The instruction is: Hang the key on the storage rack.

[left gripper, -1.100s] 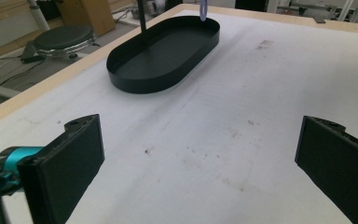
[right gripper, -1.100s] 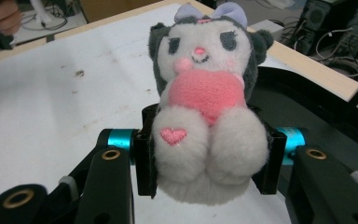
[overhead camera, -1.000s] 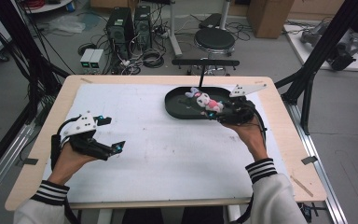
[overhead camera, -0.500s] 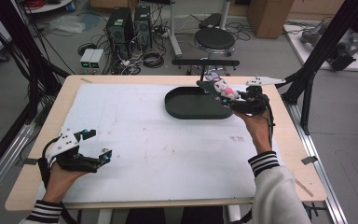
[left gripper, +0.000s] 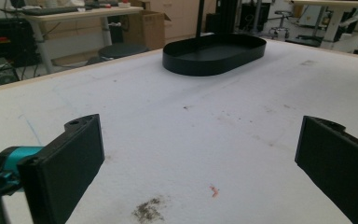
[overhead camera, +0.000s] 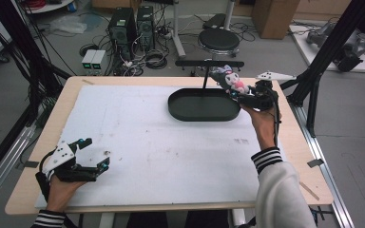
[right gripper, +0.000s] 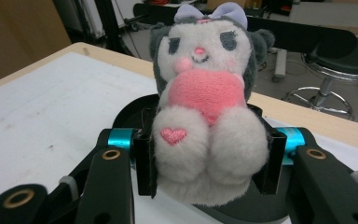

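Left tongs (overhead camera: pixel 96 153): at the near left corner of the bench, held low by the person's left hand (overhead camera: pixel 59 187); jaws spread wide apart with nothing between them, as the left gripper view shows.
Smudge (left gripper: pixel 148 210): a dark speck patch on the white mat, just ahead of the left tongs, with a small red mark (left gripper: pixel 213 189) beside it.
Bench (overhead camera: pixel 38 142): pale wood edge all round, covered by a white mat (overhead camera: pixel 171 147) that carries faint stains.
Right arm: a white sleeve with a striped cuff (overhead camera: pixel 268 159) reaches from the near right towards the far right of the bench.
Right tongs (overhead camera: pixel 238 96): at the far right, just beside the right end of the tray, raised above the bench; clamped on the lower body of the plush toy, a jaw pressing each side in the right gripper view.
Plush toy (right gripper: pixel 208 100): grey and white, with a lilac bow, a pink belly and a small pink heart on one foot; upright in the tongs, held in the air over the tray's far right rim.
Tray (overhead camera: pixel 203 105): black, oval, shallow, on the far part of the mat, right of centre; nothing lies in it.
Stool (overhead camera: pixel 218 39): round and black, on the floor beyond the bench, near computer towers (overhead camera: pixel 132 23) and cables.
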`<state>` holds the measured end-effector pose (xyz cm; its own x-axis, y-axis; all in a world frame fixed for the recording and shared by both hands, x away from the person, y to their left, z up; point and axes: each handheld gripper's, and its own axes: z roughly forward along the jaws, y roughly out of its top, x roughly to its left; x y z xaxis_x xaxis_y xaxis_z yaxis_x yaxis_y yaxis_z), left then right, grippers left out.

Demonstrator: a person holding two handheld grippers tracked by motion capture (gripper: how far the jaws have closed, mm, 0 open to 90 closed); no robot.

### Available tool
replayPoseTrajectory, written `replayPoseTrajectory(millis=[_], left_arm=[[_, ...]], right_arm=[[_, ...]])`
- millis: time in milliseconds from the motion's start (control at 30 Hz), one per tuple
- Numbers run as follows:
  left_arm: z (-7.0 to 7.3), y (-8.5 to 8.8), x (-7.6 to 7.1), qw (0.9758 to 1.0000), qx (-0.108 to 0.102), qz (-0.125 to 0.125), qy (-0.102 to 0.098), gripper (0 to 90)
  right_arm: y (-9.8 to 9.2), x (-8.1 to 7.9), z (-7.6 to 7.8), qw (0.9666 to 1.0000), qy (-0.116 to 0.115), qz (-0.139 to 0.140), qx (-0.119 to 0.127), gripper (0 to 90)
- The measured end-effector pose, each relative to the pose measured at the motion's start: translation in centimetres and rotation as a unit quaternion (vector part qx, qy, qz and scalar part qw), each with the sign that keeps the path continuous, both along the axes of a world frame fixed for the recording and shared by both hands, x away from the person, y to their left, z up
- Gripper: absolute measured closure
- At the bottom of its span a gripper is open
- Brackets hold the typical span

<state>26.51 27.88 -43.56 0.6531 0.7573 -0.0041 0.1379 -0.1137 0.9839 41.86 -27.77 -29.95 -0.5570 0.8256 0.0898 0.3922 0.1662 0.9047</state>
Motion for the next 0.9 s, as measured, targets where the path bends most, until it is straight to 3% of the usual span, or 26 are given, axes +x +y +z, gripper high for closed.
replayPoseTrajectory(millis=[233,400,667,900], left_arm=[[-1.0,0.6,-0.3,0.9997,-0.01,0.024,0.001,1.7],[-1.3,0.8,-0.5,0.999,-0.022,0.037,-0.01,1.7],[-1.4,0.8,-0.8,0.9986,-0.021,0.044,-0.021,1.7],[-1.6,1.1,-1.3,0.9966,-0.042,0.057,-0.043,1.7]], right_arm=[[-0.2,0.8,0.0,0.9998,-0.002,-0.018,0.01,53.1],[0.0,1.3,0.8,0.9997,-0.007,-0.022,0.007,53.1],[0.7,2.5,1.9,0.9997,-0.008,-0.024,0.0,53.1],[1.0,3.6,2.0,0.9996,-0.006,-0.029,0.0,53.1]])
